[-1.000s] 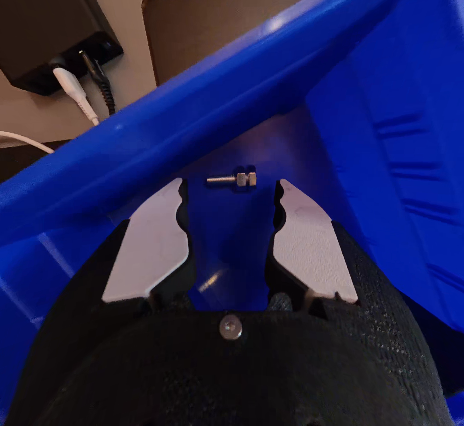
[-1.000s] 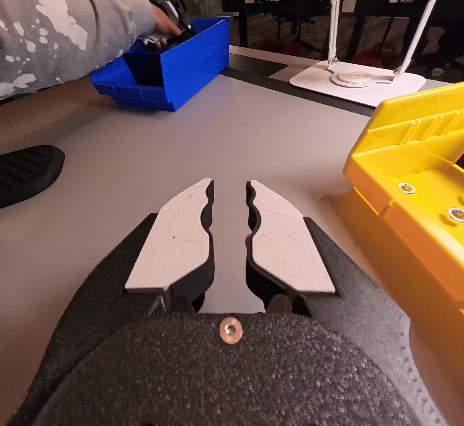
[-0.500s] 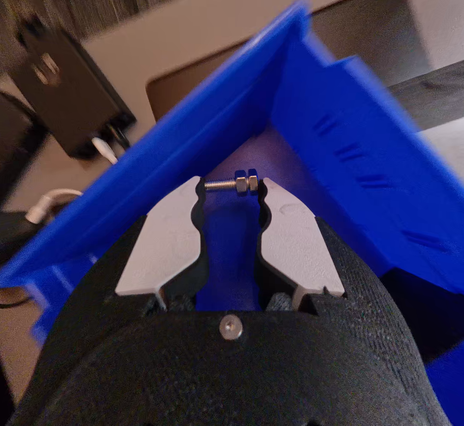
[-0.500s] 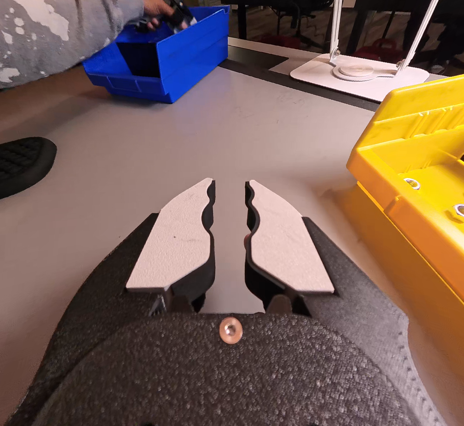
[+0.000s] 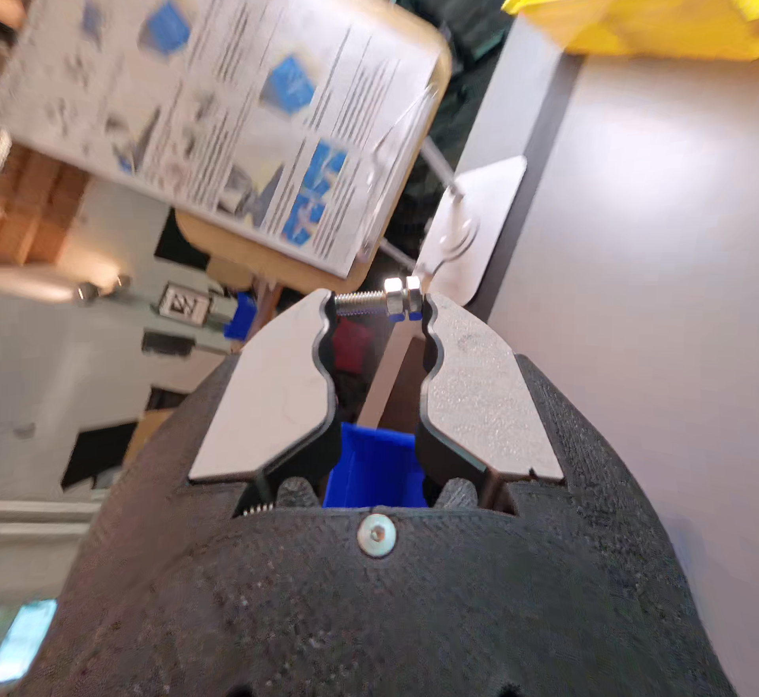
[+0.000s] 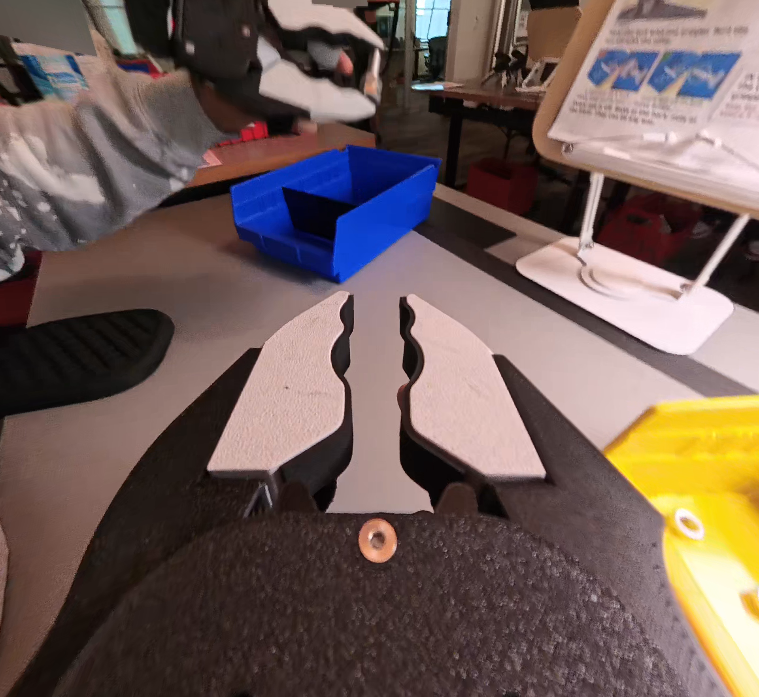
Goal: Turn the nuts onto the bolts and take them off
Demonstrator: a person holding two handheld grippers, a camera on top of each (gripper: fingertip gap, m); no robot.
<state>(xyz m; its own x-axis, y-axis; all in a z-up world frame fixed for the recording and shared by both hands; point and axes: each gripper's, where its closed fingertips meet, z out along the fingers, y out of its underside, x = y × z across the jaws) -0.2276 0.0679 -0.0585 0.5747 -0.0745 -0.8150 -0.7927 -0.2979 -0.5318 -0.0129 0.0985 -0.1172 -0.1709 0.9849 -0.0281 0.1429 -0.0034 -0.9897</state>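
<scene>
Now the left gripper (image 5: pixel 378 299), lifted clear of the blue bin (image 6: pixel 349 209) since a second ago, clamps the bolt (image 5: pixel 361 303); right gripper (image 6: pixel 376 299) jaws stay parted, empty.

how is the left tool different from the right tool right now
The left tool is shut on a bolt with a nut threaded on it; the right tool is open and empty. The left one is raised in the air, while the right one hovers low over the table. Both have the same grey fingers.
</scene>
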